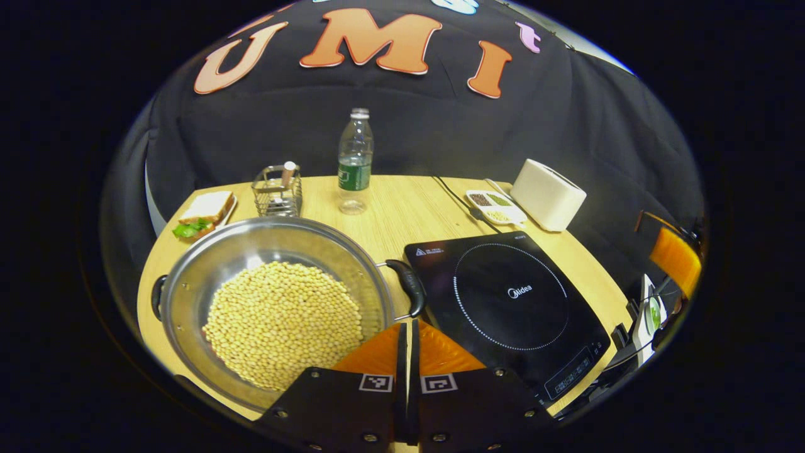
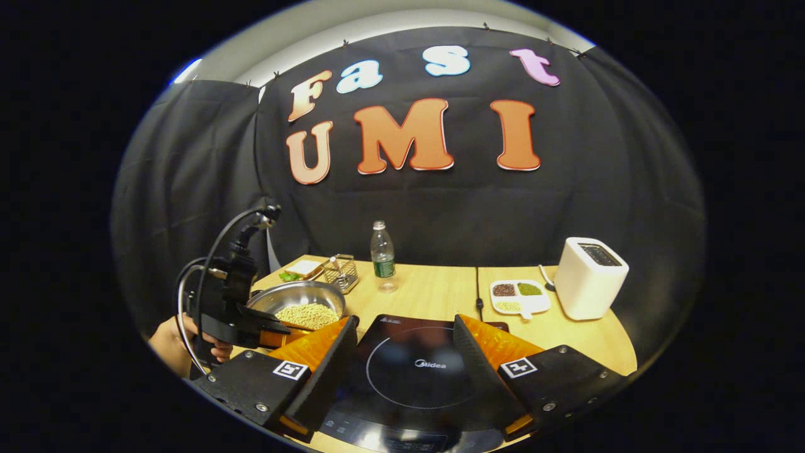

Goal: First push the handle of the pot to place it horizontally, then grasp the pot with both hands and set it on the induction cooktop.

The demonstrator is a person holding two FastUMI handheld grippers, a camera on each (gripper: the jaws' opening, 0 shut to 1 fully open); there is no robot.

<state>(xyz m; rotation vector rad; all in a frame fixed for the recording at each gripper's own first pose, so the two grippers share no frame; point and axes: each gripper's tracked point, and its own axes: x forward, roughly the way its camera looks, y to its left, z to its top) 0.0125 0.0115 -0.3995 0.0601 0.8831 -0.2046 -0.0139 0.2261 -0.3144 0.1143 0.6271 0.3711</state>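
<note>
Closed left hand-held gripper (image 1: 407, 327) — Midea cooktop (image 1: 509, 296) beyond

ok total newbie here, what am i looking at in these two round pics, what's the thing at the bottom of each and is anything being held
No robot arm here: a person carries a two-finger gripper in each hand, and a camera rides on each, looking along its fingers.

In the left gripper view, the left gripper has its fingers closed together, near the black handle of a steel pot of soybeans. It grips nothing.

In the right gripper view, the right gripper is spread open above the induction cooktop, holding nothing. Farther off you see the other gripper and the hand carrying it.

Also on the wooden table: a water bottle, a wire basket, a plate with bread and greens, a divided dish and a white toaster.
</note>
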